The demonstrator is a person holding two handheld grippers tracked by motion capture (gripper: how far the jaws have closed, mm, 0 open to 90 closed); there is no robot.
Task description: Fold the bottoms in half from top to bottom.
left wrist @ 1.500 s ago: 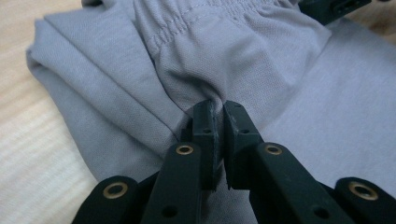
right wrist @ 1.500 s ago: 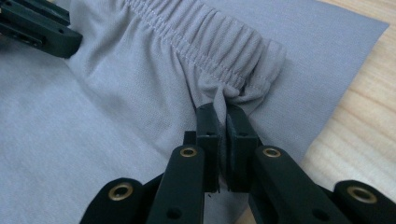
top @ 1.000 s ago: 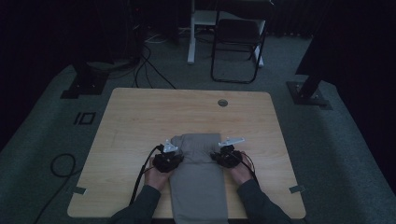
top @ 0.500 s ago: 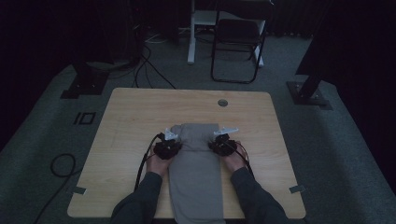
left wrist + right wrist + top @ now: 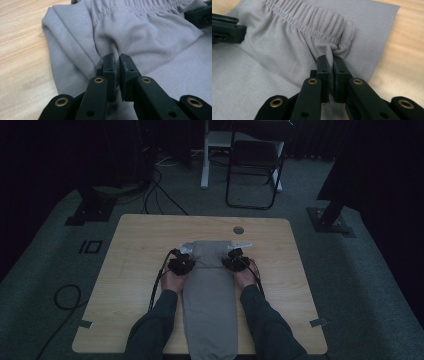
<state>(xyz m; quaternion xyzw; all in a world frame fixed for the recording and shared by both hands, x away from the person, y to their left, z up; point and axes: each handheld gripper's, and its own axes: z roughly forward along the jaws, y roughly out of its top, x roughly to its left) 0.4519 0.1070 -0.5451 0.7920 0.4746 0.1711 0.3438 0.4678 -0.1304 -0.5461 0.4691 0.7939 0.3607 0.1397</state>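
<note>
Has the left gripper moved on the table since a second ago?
Yes. The left gripper, shut on the grey garment, has moved away from the person, toward the round hole near the table's far edge.

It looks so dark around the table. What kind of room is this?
Probably a studio or lab for recording, not a home. A lone wooden table stands on grey carpet with dark curtains around it, black stand bases sit beside it with cables running across the floor, and a folding chair waits behind.
</note>
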